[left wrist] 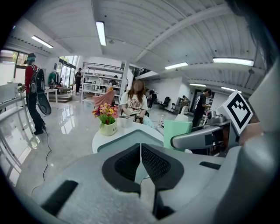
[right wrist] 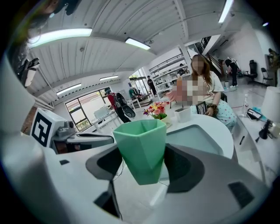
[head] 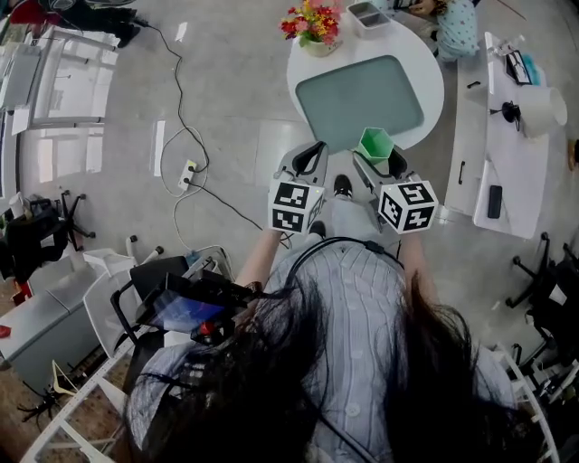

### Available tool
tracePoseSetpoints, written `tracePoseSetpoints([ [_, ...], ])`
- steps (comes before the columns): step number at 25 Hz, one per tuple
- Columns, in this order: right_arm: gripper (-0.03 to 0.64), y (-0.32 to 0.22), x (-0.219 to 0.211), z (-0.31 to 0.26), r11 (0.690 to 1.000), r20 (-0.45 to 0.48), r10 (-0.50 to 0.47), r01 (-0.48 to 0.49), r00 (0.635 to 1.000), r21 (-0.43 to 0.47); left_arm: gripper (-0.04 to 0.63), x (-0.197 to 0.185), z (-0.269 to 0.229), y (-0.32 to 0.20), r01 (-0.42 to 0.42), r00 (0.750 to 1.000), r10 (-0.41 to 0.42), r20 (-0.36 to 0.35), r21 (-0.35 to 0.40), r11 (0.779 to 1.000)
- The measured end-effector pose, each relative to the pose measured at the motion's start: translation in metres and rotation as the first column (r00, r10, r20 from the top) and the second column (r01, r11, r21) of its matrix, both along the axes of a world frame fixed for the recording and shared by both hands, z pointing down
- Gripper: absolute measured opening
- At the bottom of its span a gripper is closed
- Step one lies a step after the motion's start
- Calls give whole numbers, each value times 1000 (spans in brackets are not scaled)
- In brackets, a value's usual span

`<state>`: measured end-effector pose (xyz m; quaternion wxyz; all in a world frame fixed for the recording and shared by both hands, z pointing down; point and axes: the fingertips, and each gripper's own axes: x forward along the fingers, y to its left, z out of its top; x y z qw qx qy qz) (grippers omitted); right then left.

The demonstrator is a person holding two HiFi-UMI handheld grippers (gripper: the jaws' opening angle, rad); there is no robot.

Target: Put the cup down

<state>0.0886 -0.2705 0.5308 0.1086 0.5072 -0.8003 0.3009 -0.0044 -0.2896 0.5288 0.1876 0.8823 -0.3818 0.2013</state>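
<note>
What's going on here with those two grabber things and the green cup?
A person stands at a round white table with a hand-held gripper in each hand. The right gripper has its jaws closed on a green cup, held upright in the air near the table's front edge and not set down yet. The left gripper is shut and empty beside it. A pot of flowers sits at the table's far side.

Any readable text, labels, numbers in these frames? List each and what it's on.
No text reads clearly.
On the flower pot: dark print, too small to read.
Cubes on left tool and right tool: square marker patterns, no letters.
On the green cup: nothing.
</note>
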Motion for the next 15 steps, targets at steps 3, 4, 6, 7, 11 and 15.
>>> tracePoseSetpoints([
  [3,311,-15,8,10,1000,-4,-4,4,1000,-9,18,6,5,-10,-1,1000,1,9,-7,1000],
  [4,311,-19,10,13,1000,-6,-4,4,1000,-11,19,9,7,-13,-1,1000,1,9,-11,1000],
  [6,311,-29,17,20,1000,-18,5,-5,1000,-9,19,13,12,-18,1,1000,-1,8,-26,1000],
  [7,311,-34,20,23,1000,-25,12,-12,1000,-5,20,15,15,-20,3,1000,-3,7,-36,999],
  [11,311,-55,27,36,1000,-33,24,-24,999,3,20,20,26,-30,9,1000,-8,14,-61,998],
  [15,311,-79,34,50,1000,-43,15,-15,999,10,18,28,32,-42,20,1000,-19,12,-80,997],
])
